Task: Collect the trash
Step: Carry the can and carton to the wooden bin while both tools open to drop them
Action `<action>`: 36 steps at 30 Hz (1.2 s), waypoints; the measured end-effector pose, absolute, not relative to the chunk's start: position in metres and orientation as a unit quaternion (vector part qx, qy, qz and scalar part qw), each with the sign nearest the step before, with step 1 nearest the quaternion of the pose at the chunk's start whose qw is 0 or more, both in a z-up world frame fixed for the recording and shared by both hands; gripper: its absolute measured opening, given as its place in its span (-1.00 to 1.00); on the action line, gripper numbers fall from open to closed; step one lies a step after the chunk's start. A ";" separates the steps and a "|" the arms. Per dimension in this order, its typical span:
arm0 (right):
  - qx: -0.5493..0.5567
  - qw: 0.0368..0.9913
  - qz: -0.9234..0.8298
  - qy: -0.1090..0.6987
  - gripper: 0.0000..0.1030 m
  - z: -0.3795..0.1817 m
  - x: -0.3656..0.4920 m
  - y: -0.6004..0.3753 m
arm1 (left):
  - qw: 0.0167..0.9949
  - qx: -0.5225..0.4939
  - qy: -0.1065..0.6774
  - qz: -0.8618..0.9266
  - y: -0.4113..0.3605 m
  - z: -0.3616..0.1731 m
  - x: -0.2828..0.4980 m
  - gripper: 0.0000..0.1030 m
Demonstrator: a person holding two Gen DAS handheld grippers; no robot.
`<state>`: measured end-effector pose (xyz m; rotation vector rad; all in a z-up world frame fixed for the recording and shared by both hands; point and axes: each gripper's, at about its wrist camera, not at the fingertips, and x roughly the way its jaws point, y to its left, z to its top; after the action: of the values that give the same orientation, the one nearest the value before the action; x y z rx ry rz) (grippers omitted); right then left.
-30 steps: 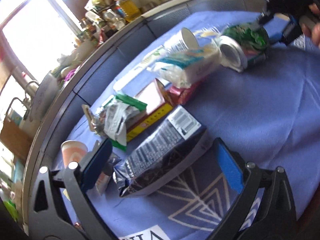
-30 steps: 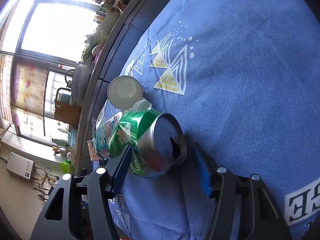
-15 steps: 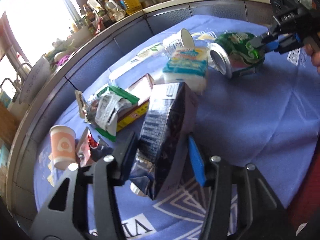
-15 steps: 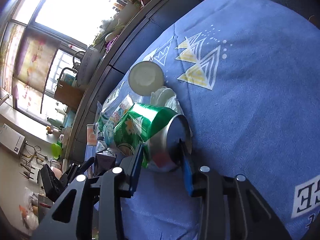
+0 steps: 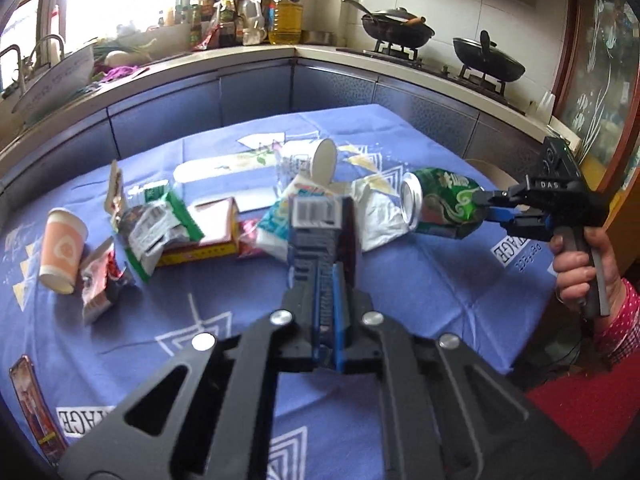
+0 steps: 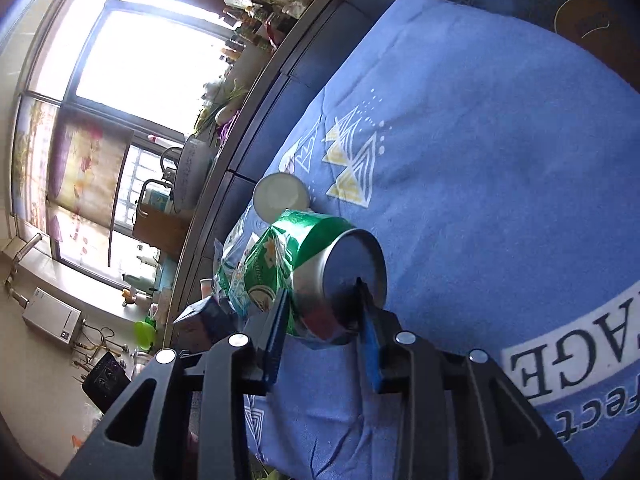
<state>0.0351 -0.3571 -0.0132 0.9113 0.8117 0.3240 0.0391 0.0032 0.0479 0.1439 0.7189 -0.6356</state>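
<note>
My left gripper is shut on a dark snack bag with a white barcode panel and holds it upright above the blue tablecloth. My right gripper is shut on a crushed green drink can and holds it lifted off the cloth; that gripper and the can also show at the right of the left wrist view.
On the cloth lie a white paper cup on its side, a tissue pack, a yellow and red box, a green and white wrapper, an orange cup and a small red wrapper. A kitchen counter runs behind.
My left gripper has shut fully on the dark snack bag and lifted it upright. My right gripper has shut on the green can and raised it off the cloth.
</note>
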 end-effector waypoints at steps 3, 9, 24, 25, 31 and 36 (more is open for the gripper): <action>0.426 0.818 0.130 0.363 -0.35 -0.011 0.032 -0.376 | 0.882 0.098 0.340 -0.311 -0.025 0.050 0.046 -0.89; 0.431 0.817 0.126 0.361 -0.36 -0.025 0.028 -0.385 | 0.864 0.141 0.399 -0.271 -0.066 0.030 0.053 0.28; 0.431 0.828 0.141 0.330 -0.38 -0.026 0.020 -0.408 | 0.823 0.180 0.472 -0.260 -0.119 -0.012 0.046 -0.01; 0.430 0.832 0.138 0.323 -0.38 -0.023 0.017 -0.414 | 0.823 0.175 0.470 -0.267 -0.122 -0.006 0.044 -0.01; 0.408 0.874 0.037 0.262 -0.38 -0.014 -0.010 -0.484 | 0.822 0.146 0.433 -0.340 -0.183 0.038 0.052 -0.02; 0.440 0.871 -0.034 0.216 -0.37 -0.021 -0.037 -0.552 | 0.802 0.165 0.394 -0.418 -0.295 0.056 0.067 -0.02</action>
<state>-0.0370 -0.5522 -0.0209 0.9191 0.4522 -0.0717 0.0670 -0.2947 0.0559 0.3546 0.8436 -0.8961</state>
